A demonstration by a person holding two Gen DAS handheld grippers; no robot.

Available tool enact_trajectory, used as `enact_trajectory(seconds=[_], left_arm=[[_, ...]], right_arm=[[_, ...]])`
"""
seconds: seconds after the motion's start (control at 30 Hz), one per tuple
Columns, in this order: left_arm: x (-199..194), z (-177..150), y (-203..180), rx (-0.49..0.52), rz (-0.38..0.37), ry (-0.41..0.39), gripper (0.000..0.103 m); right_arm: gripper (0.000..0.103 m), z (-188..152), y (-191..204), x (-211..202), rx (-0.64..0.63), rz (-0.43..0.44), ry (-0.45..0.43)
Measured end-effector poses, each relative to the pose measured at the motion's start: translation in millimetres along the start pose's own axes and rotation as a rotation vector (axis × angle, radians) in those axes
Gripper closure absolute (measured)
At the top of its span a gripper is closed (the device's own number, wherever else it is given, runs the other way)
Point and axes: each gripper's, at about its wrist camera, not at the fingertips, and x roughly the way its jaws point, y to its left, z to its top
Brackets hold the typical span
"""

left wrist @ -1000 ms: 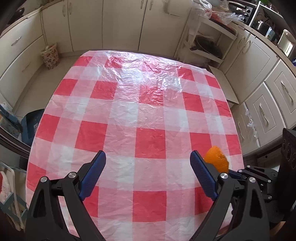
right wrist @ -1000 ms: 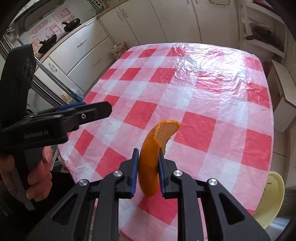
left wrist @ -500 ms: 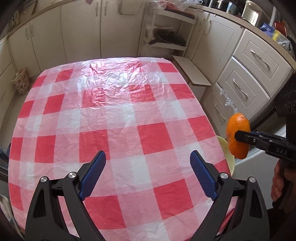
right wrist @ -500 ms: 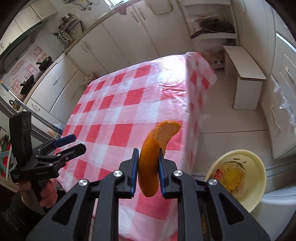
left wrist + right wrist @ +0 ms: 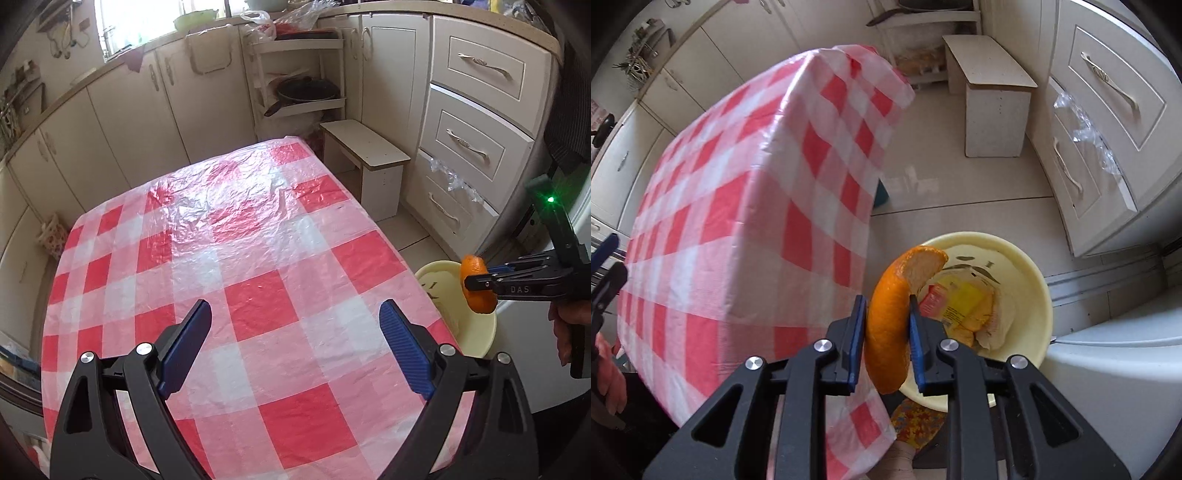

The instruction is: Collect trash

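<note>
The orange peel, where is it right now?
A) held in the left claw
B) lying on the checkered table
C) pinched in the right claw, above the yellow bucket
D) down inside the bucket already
C: the orange peel sits squeezed between the two blue pads of the right claw, out past the table edge, over the yellow bucket on the floor, while the left claw is open and holds nothing.

Counts: 1 peel (image 5: 888, 325), 1 bin (image 5: 1027, 266) on floor just beside tabletop (image 5: 229, 266). In bin: approx 2 yellow wrappers (image 5: 964, 299), hard to split. 2 tongs: left (image 5: 295, 347), right (image 5: 884, 349). 1 stool (image 5: 993, 96) past tabletop's far corner. 3 drawers (image 5: 476, 144) w/ 3 handles, beyond bin. 1 pan (image 5: 306, 92) on shelf behind tabletop.
</note>
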Motion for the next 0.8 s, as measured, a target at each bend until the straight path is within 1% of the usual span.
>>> enact_trajectory(seconds=[0.07, 0.13, 0.17, 0.23, 0.33, 0.37, 0.4, 0.43, 0.47, 0.6, 0.67, 0.73, 0.8], left_arm=[[-2.8, 1.8, -4.5, 0.009, -0.002, -0.010, 0.015], [-6.7, 3.5, -8.5, 0.019, -0.005, -0.020, 0.015], [-8.4, 4.1, -9.9, 0.022, -0.006, -0.026, 0.015], [-12.4, 4.9, -12.9, 0.034, -0.004, -0.038, 0.015], [-20.7, 2.9, -17.6, 0.065, 0.016, -0.059, 0.015], [-23.2, 2.1, -18.9, 0.077, 0.025, -0.066, 0.015], [-26.3, 1.2, -20.0, 0.088, 0.035, -0.072, 0.015], [-31.0, -0.9, -20.7, 0.097, 0.048, -0.079, 0.015], [-34.8, -2.5, -20.0, 0.100, 0.051, -0.085, 0.014], [-53.0, -13.1, -16.0, 0.083, 0.060, -0.097, 0.011], [-60.4, -20.1, -12.8, 0.074, 0.061, -0.090, 0.011], [-72.0, -29.2, -7.5, 0.060, 0.057, -0.086, 0.011], [-86.2, -37.4, -1.7, 0.041, 0.055, -0.085, 0.011]], right_arm=[[0.073, -1.8, -2.3, 2.9, 0.001, -0.025, 0.020], [0.066, -1.8, -3.6, 5.8, -0.001, -0.057, 0.035], [0.064, -1.6, -4.2, 5.4, -0.002, -0.075, 0.032], [0.062, -0.2, -6.0, 2.3, 0.006, -0.076, 0.018], [0.057, 4.8, -0.5, -14.0, 0.016, -0.060, -0.041], [0.055, 7.8, 5.3, -25.6, 0.016, -0.049, -0.078], [0.049, 10.0, 9.2, -32.9, 0.015, -0.040, -0.108], [0.044, 11.5, 17.5, -48.6, 0.011, -0.025, -0.157], [0.043, 12.1, 24.3, -60.5, 0.005, -0.017, -0.192], [0.030, 5.3, 54.0, -121.8, -0.016, 0.021, -0.376], [0.028, -4.1, 61.8, -146.2, -0.005, 0.027, -0.460], [0.028, -19.2, 66.5, -165.2, 0.016, 0.072, -0.521], [0.027, -37.4, 76.4, -178.4, 0.011, 0.063, -0.566]])
